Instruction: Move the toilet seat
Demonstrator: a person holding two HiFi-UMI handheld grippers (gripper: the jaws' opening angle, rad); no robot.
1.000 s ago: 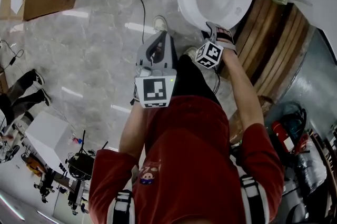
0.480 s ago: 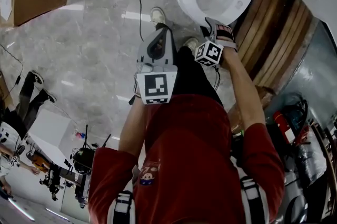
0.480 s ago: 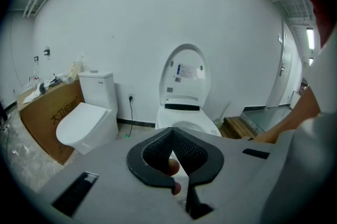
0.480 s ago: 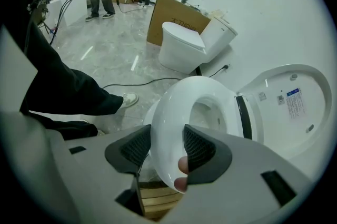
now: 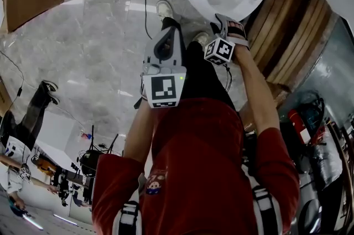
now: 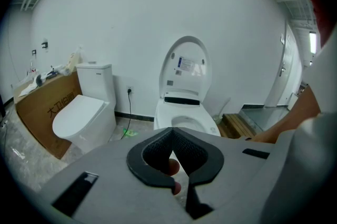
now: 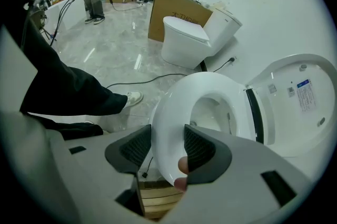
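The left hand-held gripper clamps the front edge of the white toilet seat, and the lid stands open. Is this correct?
No: the right hand-held gripper clamps the toilet seat, as the right gripper view shows; the left hand-held gripper is shut on nothing. The lid does stand open.

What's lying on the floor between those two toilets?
A black cable from the wall socket and a small green item, between the closed toilet and the open toilet; the left gripper view shows it.
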